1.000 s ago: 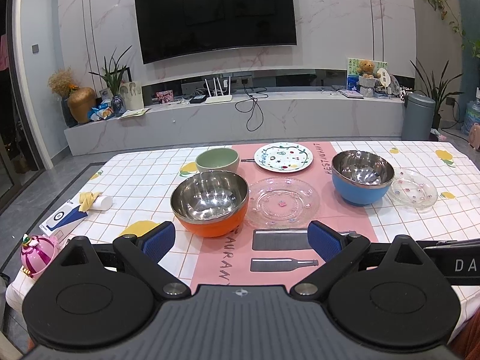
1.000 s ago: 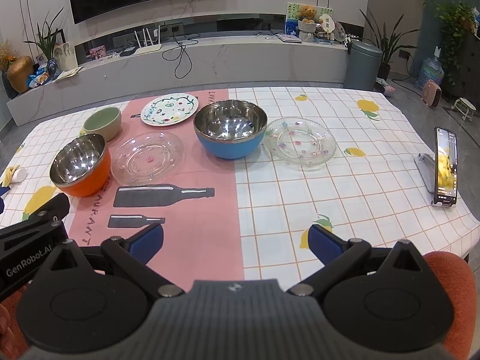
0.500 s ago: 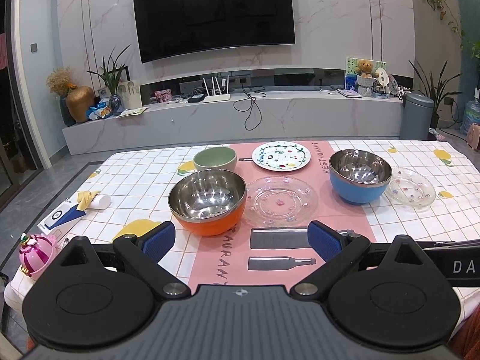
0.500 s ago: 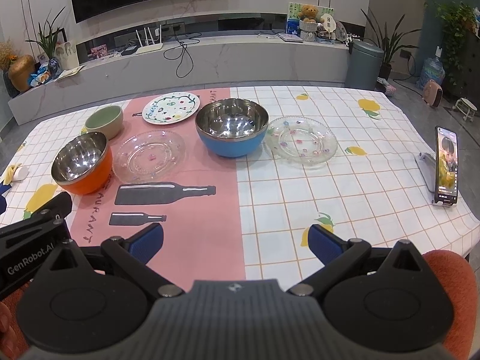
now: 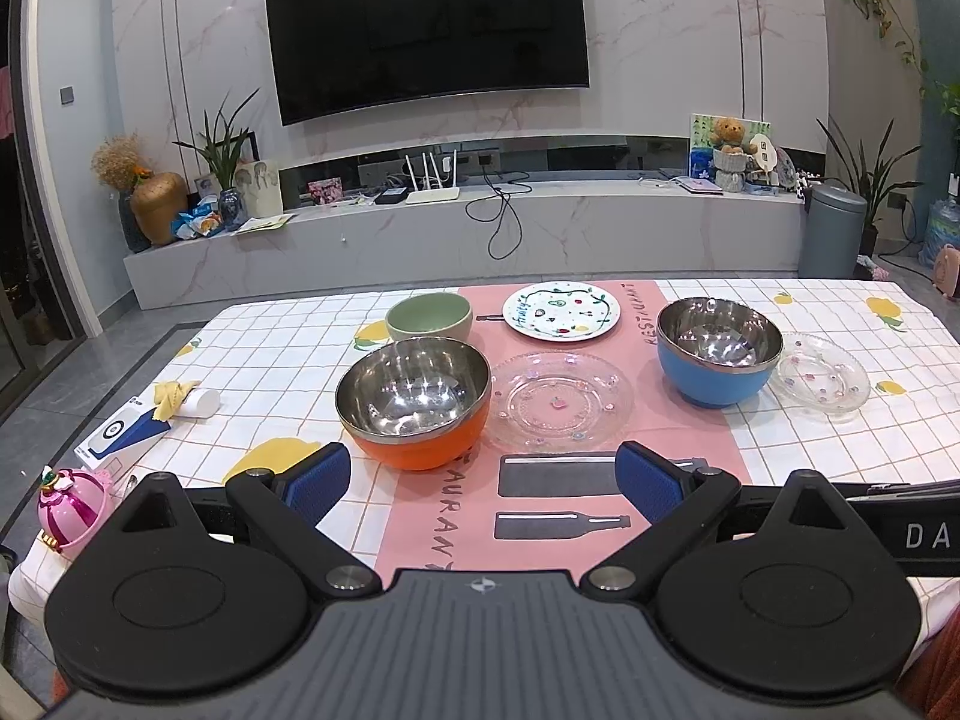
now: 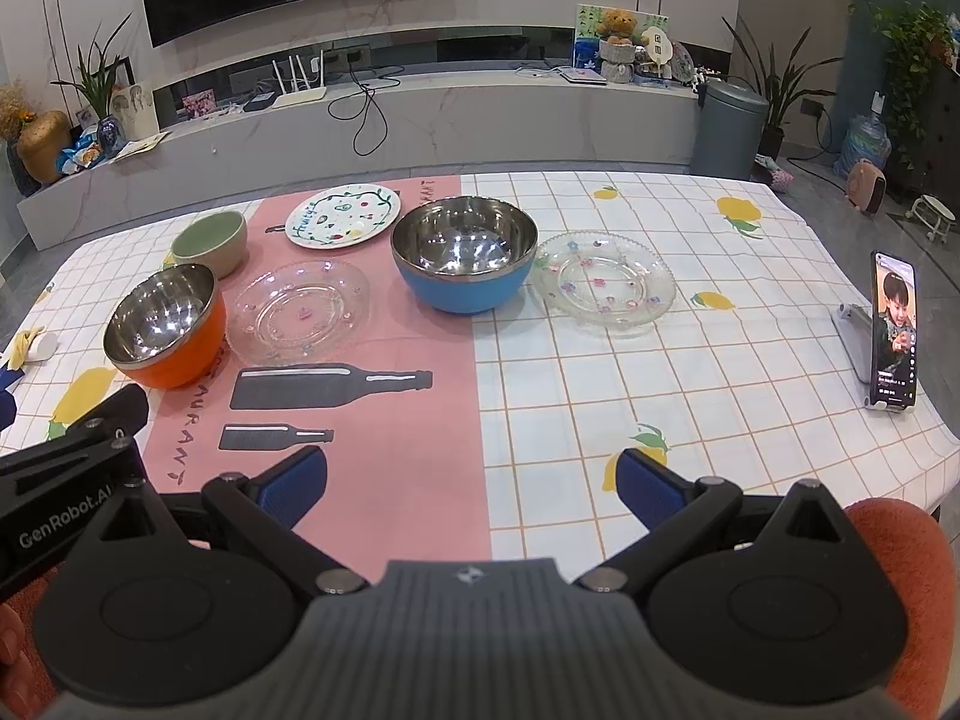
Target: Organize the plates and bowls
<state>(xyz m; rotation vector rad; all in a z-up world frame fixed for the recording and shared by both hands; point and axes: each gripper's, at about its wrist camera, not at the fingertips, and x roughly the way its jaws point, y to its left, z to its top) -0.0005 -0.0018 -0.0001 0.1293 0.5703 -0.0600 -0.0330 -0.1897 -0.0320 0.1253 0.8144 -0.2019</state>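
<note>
Left to right on the table [image 6: 750, 324]: orange bowl [image 6: 165, 327] at ten o'clock, clear plate [image 6: 300, 312], blue bowl [image 6: 465, 261] at twelve, second clear plate [image 6: 603, 282]. Left gripper [image 5: 483, 474] and right gripper [image 6: 471, 480] spread wide, empty — best approached rim-first, stacking like with like.

Wall-mounted television [image 5: 427, 30] as landmark, white router [image 5: 431, 183] on marble console below it, gold vase [image 5: 159, 207] lower left, teddy bear [image 5: 728, 133] and grey bin [image 5: 833, 232] lower right, phone on stand [image 6: 893, 330] far right on tablecloth, pink ornament [image 5: 71, 509] far lower left.
</note>
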